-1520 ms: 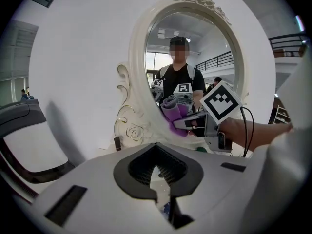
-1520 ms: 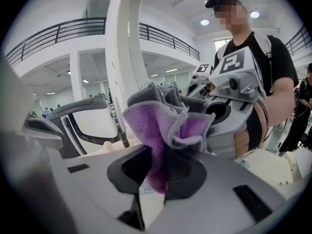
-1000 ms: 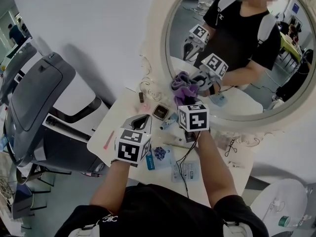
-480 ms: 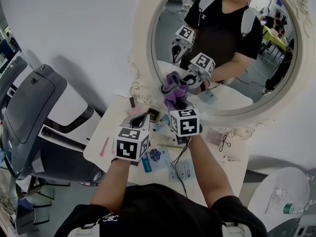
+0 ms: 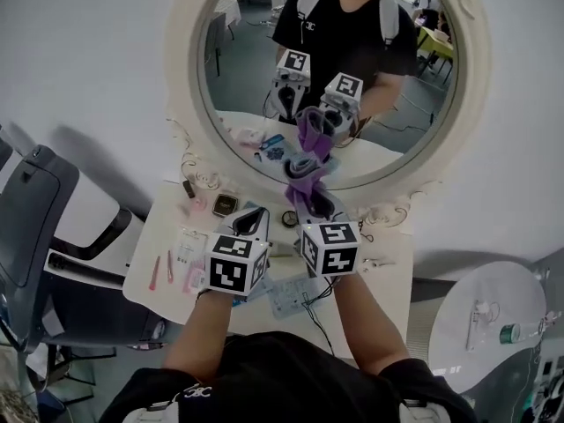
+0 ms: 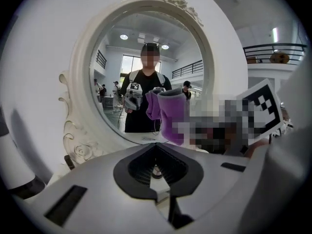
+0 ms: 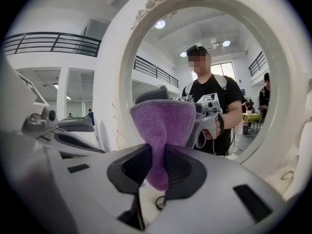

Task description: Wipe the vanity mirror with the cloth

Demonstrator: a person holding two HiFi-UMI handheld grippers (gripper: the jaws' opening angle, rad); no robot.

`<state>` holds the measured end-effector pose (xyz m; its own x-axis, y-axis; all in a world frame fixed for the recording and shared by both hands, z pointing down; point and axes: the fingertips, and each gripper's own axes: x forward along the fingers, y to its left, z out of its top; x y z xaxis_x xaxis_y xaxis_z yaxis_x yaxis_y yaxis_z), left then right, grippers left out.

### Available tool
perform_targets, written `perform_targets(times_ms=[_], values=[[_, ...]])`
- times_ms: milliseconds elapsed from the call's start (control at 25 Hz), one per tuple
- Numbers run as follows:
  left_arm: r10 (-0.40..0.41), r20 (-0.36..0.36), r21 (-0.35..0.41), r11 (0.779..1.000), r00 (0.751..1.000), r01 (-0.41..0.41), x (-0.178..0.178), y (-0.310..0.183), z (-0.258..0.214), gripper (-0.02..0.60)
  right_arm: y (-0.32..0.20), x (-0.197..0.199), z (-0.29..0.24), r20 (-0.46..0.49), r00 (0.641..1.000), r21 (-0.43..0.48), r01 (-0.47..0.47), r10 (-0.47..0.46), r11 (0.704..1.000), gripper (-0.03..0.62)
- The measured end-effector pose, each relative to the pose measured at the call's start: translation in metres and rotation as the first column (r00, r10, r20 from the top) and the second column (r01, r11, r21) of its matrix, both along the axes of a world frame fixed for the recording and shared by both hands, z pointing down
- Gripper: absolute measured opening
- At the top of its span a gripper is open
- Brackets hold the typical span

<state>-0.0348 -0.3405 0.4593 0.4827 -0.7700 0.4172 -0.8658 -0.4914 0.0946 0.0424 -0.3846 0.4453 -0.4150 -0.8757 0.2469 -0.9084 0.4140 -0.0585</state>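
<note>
Right gripper [image 7: 155,174] clamped on purple cloth [image 7: 163,123] before mirror [image 7: 229,62]; left gripper [image 6: 156,172] closed, empty. Only head view shows cluttered table [image 5: 161,218].

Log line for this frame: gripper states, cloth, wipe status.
left gripper: jaws shut, empty | right gripper: jaws shut on purple cloth | cloth meets its reflection low on vanity mirror glass | status: wiping position

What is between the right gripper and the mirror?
Only the purple cloth, pinched by the right gripper and reaching toward the mirror; the right gripper view shows it.
</note>
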Motion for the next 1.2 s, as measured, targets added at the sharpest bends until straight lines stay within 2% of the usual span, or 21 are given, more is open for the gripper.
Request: perform_targets(times_ms=[160,440,600,840,1200], values=[[0.082,-0.018,0.022,0.996,0.996,-0.082,0.049,0.003,-0.007,-0.003,0.018,0.05,-0.014,-0.019,0.995,0.04,-0.093,0.094,0.995,0.074],[0.164,-0.018,0.038,0.986,0.986,-0.163,0.104,0.012,-0.012,-0.003,0.045,0.118,-0.015,-0.029,0.973,0.048,-0.229,0.23,0.972,0.074],[0.195,-0.024,0.049,0.98,0.981,-0.193,0.127,0.017,-0.017,-0.003,0.057,0.141,-0.017,-0.03,0.964,0.048,-0.263,0.264,0.964,0.074],[0.217,-0.018,0.049,0.975,0.976,-0.216,0.141,0.022,-0.016,-0.003,0.065,0.156,-0.021,-0.001,0.955,0.061,-0.295,0.295,0.954,0.072],[0.187,-0.004,0.053,0.981,0.982,-0.186,0.127,0.017,-0.018,-0.002,0.057,0.147,-0.018,0.012,0.961,0.057,-0.277,0.276,0.959,0.072]])
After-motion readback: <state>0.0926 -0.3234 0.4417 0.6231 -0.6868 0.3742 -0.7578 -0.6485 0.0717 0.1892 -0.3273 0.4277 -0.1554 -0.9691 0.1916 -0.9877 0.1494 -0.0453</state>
